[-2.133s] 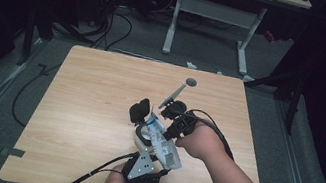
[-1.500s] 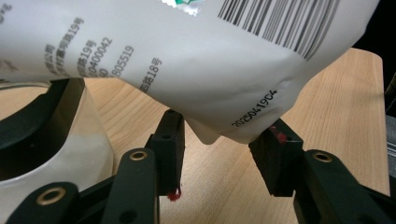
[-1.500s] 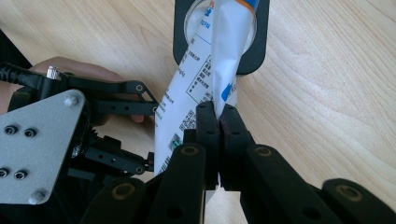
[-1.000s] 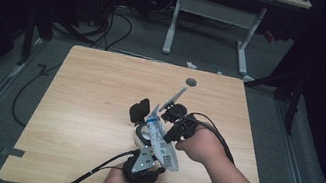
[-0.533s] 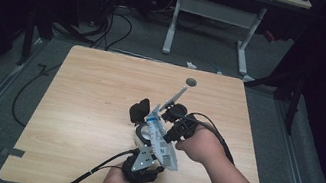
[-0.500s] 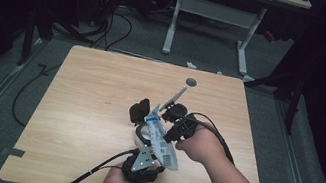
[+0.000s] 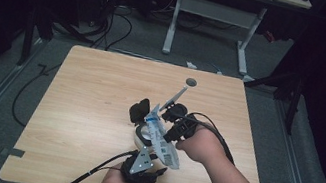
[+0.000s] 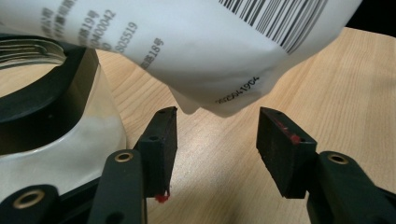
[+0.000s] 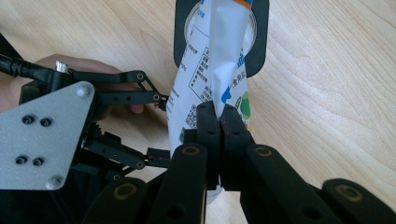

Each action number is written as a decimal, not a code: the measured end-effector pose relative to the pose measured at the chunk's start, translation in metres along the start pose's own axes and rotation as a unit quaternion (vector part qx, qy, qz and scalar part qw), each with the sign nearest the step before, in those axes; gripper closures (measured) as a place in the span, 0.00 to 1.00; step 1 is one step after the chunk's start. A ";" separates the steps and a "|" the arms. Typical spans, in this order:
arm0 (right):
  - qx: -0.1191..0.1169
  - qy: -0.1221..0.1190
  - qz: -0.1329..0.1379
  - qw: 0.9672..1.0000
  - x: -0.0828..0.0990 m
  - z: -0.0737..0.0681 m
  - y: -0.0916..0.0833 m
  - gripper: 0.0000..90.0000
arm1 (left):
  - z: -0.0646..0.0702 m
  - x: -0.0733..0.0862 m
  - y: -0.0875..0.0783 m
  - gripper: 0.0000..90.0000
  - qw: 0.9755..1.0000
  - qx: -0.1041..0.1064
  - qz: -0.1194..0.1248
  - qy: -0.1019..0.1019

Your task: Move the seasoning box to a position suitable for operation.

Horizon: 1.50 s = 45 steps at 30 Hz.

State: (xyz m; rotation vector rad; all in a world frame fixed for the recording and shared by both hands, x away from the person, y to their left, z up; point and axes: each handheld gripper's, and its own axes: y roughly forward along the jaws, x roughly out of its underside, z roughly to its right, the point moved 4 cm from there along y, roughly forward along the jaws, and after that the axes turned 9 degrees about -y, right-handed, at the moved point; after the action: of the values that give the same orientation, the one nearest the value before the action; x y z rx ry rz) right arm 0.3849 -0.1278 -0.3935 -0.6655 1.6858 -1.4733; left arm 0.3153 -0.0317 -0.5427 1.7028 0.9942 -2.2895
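The right tongs (image 9: 218, 122) are clamped on the flat seam of a white printed pouch (image 9: 212, 70), pads pressed together on the film at the centre of the right gripper view. The left tongs (image 8: 217, 140) stand apart with nothing between the pads; their jaws have just been opening, and the pouch's lower corner (image 8: 191, 106) hangs just above the gap, touching neither pad.

In the high view the pouch (image 7: 159, 136) sits in the lower middle of the frame, its long axis running on a slant from lower right to upper left. One end is held by the right tongs (image 7: 171, 123), and the other dips toward a clear jar with a black collar (image 7: 140, 130) on the counter (image 7: 95, 90). In the right gripper view the far end of the pouch lies over the jar's round mouth (image 9: 187, 28), so the pouch points into the opening.

The left tongs (image 7: 144, 144) come in from the bottom edge of the high view, just beside the jar, and are the nearer pair to the pouch's low corner. In the left gripper view the jar (image 8: 56, 135) fills the left side, touching or almost touching the left jaw. A judgement: the coming move turns on that corner, which lies straight ahead of and above the open pads.
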 end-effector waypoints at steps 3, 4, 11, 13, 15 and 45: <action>0.000 0.006 -0.002 1.000 0.001 -0.001 0.000 0.99 | -0.003 0.002 -0.003 0.53 1.000 -0.001 0.006 -0.001; 0.000 0.006 -0.002 1.000 0.001 -0.001 0.000 0.99 | -0.004 0.002 -0.005 0.53 1.000 -0.001 0.004 -0.002; 0.000 0.003 -0.001 1.000 0.002 0.000 0.001 0.99 | -0.014 0.005 -0.018 0.52 1.000 -0.006 0.006 -0.004; -0.001 0.003 -0.001 1.000 0.002 0.000 0.001 0.99 | -0.019 0.007 -0.024 0.52 1.000 -0.011 0.006 0.000; -0.001 0.006 -0.004 1.000 0.003 0.000 0.001 0.99 | -0.027 0.008 -0.033 0.51 1.000 -0.018 0.007 -0.001; 0.012 0.056 0.013 0.998 0.042 0.022 -0.003 0.99 | -0.132 0.022 -0.120 0.51 0.989 -0.124 0.046 -0.064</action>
State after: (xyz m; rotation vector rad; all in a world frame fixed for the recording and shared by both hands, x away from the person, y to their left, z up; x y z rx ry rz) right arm 0.3796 -0.1741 -0.4001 -0.5541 1.7531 -1.5346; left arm 0.3596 0.1421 -0.5307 1.4522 1.0977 -2.0875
